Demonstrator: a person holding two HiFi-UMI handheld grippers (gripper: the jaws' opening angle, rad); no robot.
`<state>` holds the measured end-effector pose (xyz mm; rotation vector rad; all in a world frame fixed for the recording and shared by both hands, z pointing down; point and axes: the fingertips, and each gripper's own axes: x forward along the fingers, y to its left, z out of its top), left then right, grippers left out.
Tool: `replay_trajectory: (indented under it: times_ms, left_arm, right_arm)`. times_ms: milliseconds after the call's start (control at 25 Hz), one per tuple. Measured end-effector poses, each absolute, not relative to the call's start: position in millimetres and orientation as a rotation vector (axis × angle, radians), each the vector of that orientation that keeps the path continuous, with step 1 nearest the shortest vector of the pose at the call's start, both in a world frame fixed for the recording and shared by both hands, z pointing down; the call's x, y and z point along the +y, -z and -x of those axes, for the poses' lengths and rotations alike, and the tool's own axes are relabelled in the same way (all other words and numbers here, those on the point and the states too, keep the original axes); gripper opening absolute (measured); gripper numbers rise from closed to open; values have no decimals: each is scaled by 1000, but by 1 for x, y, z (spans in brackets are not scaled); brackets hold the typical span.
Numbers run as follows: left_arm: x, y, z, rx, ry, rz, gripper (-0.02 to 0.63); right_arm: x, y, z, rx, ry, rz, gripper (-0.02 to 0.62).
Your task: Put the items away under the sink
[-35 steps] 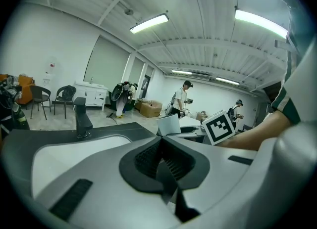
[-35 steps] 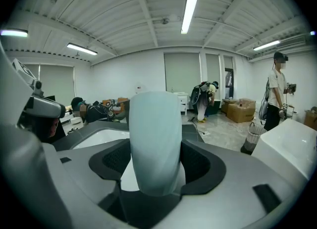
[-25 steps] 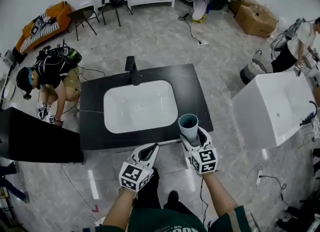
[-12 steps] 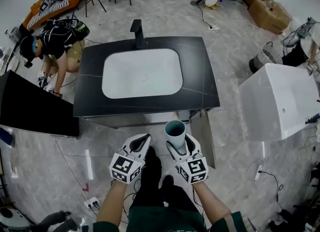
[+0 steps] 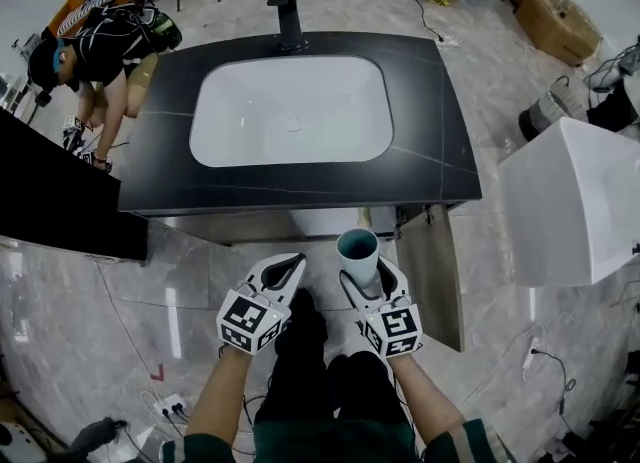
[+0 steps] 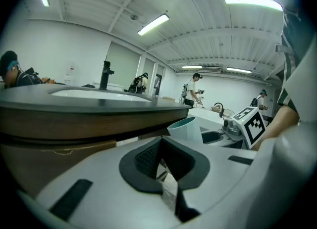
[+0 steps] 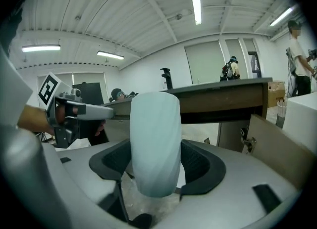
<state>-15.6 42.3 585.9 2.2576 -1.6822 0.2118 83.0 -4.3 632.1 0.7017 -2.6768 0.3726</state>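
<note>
A pale teal cup (image 5: 358, 249) stands upright in my right gripper (image 5: 366, 273), which is shut on its lower half. In the right gripper view the cup (image 7: 154, 139) fills the space between the dark pads (image 7: 200, 166). My left gripper (image 5: 284, 273) hovers just left of it, shut with nothing between its fingers; its own view shows the cup (image 6: 188, 128) to the right. Both grippers hang in front of and below the black vanity counter (image 5: 440, 141) with its white basin (image 5: 290, 111). The cabinet door (image 5: 440, 276) under the counter stands open at the right.
A black faucet (image 5: 285, 1) rises behind the basin. A person (image 5: 95, 51) crouches at the vanity's far left. A black panel (image 5: 60, 201) lies to the left, and a white tub (image 5: 575, 201) to the right. Cables run across the grey floor (image 5: 120, 331).
The view has dropped back from the vanity. Both grippers, with the cup still held, have come down from counter level to below its front edge, and the open cabinet door now shows.
</note>
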Motion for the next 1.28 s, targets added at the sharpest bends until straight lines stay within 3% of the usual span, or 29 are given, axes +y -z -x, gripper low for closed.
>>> replay_trajectory:
  times_ms: [520,800,1280]
  left_arm:
    - [15,-750,49,-1717,-201,-2330,11]
    - [2,-819,33,-1622,-191,-2467,11]
    - [1,-898,69,-1659,-174,-2403,11]
  right_arm:
    - [-75,-828,-30,-2666,-331,-710,319]
    - [-115,-920,-15,-2636,-399,-751,319]
    - [-206,-1007,41,-2561,-422,-804,319]
